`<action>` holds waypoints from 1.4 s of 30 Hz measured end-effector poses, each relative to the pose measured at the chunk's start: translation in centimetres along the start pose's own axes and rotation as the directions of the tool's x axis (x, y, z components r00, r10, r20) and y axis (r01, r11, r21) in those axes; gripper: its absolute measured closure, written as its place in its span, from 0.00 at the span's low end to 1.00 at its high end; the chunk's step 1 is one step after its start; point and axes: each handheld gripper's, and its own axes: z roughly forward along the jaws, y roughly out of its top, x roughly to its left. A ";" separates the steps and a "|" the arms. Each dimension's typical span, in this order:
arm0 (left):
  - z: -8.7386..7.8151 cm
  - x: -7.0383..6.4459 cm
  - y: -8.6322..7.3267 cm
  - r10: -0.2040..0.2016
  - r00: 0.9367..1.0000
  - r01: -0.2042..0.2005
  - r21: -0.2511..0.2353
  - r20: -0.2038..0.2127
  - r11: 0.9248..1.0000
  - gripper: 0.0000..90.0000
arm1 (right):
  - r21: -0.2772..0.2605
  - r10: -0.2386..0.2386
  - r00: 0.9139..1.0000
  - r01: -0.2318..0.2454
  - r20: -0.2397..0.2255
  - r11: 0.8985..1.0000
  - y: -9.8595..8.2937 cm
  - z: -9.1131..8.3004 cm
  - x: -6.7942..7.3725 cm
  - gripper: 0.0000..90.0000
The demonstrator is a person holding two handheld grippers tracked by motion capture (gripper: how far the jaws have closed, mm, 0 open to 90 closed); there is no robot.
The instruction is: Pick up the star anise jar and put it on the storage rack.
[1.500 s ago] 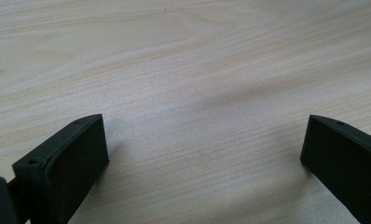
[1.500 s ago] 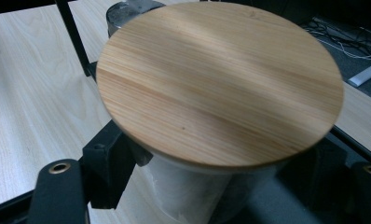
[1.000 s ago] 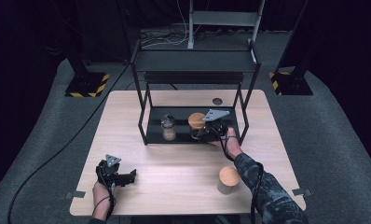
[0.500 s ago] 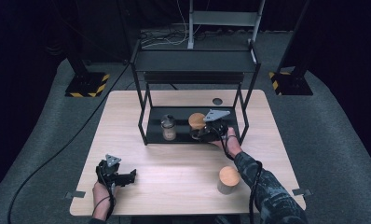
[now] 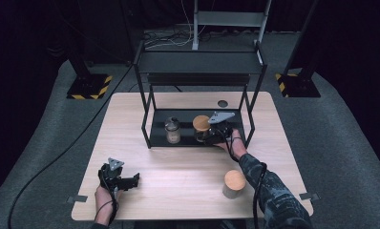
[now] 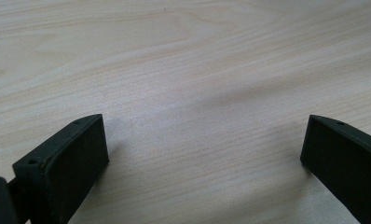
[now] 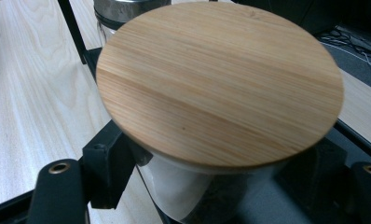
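Observation:
A glass jar with a round wooden lid (image 5: 201, 123) (image 7: 221, 84) stands on the lower tray (image 5: 158, 125) of a black metal rack. My right gripper (image 5: 203, 134) (image 7: 216, 186) reaches in from the front right. Its jaws press on either side of the jar's glass body just under the lid, and the right jaw is mostly hidden beneath the lid. A smaller jar with a metal lid (image 5: 172, 130) (image 7: 127, 9) stands just left of it on the same tray. My left gripper (image 5: 134, 179) (image 6: 204, 140) rests low over the bare wood at the table's front left, open and holding nothing.
A second wooden-lidded jar (image 5: 234, 183) stands on the table at the front right, beside my right forearm. The rack's upper shelf (image 5: 200, 62) overhangs the tray, and its posts (image 5: 145, 119) flank it. A small round hole (image 5: 222, 103) sits in the tabletop behind the rack.

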 end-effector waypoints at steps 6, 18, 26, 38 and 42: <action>0.0 0.0 0.0 0.000 1.000 0.000 -0.001 0.000 1.000 0.00 | 0.003 0.002 1.000 -0.002 -0.013 1.000 -0.1 0.3 -0.2 0.28; 0.0 0.0 0.0 0.000 1.000 0.000 -0.001 0.000 1.000 0.00 | 0.019 -0.021 0.999 0.022 -0.040 1.000 -0.2 0.9 -0.3 0.28; 0.0 0.0 0.0 0.000 1.000 0.000 -0.001 0.000 1.000 0.00 | 0.022 -0.025 0.998 0.026 -0.050 0.999 -0.3 1.2 -0.5 0.28; 0.0 0.0 0.0 -0.002 1.000 0.002 -0.002 -0.003 1.000 0.00 | 0.036 -0.028 0.998 0.030 -0.063 0.999 -0.6 1.7 -0.4 0.28; 0.0 0.0 0.0 -0.002 1.000 0.002 -0.002 -0.003 1.000 0.00 | 0.044 -0.029 0.998 0.032 -0.063 0.999 -0.6 1.9 -0.4 0.28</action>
